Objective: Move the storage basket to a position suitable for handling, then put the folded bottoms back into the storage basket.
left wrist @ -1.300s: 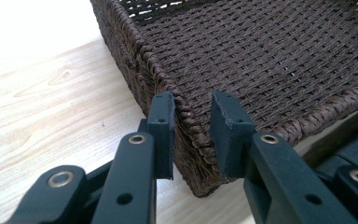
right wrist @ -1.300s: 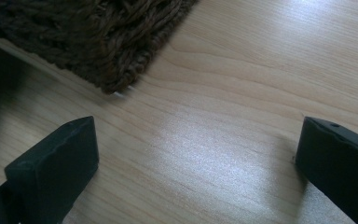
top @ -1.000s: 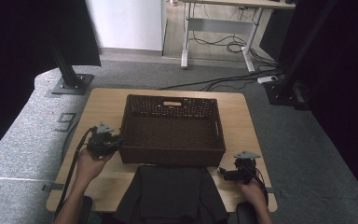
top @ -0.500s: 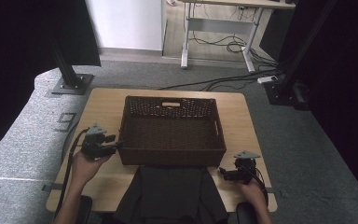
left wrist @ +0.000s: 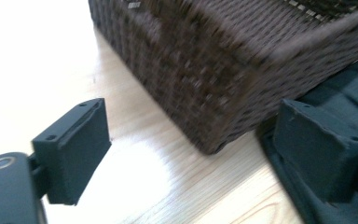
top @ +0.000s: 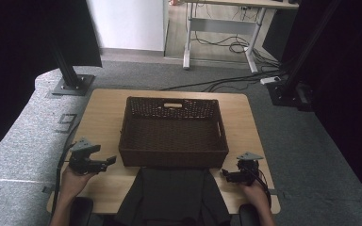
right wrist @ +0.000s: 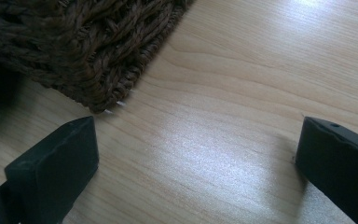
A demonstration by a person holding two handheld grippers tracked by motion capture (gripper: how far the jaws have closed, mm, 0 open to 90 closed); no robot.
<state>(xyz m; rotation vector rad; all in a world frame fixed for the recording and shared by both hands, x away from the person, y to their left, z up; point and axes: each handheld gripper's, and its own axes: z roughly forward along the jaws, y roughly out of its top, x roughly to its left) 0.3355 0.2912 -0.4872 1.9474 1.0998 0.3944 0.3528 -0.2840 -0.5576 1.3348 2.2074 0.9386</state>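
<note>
A dark brown woven basket [top: 172, 132] stands empty in the middle of the wooden table [top: 101, 117]. A dark garment [top: 172, 195] lies flat in front of it, reaching over the near edge. My left gripper [top: 108, 162] hovers by the basket's near left corner, pointing right. Its jaws have just been opening and now stand wide apart with nothing between them; in the left gripper view [left wrist: 196, 154] they frame the basket's corner [left wrist: 223, 70] and the garment's edge [left wrist: 349, 88]. My right gripper [top: 225, 173] rests low near the basket's near right corner, open over bare wood [right wrist: 198, 163].
Black stand bases [top: 70, 84] sit on the grey floor behind the table's left and right corners. A desk frame with cables [top: 221, 28] stands farther back. Bare table shows on both sides of the basket.
My left gripper has drawn back from the basket's left side toward the near edge and sunk lower. The right gripper has kept still.
</note>
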